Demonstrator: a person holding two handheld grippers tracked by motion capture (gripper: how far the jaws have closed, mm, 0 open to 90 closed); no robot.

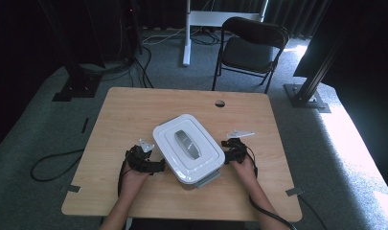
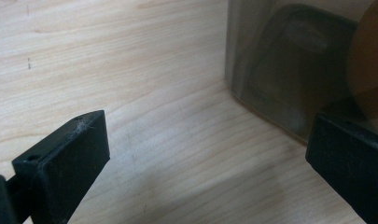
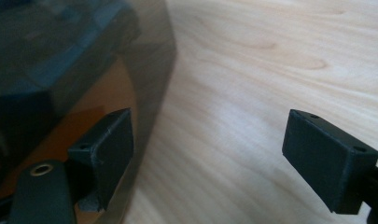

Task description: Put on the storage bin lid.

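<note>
The box (image 1: 189,147), white lid (image 1: 182,129) on, sits mid-table (image 1: 134,110), just this side of the cable hole (image 1: 220,103). The left gripper (image 1: 151,165) and right gripper (image 1: 230,152) flank the box, jaws spread wide, gripping nothing.

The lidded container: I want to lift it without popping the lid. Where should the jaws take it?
Grip the container by its translucent grey body under the white lid's rim, from both short ends. The left gripper and right gripper already flank it, jaws open.
</note>
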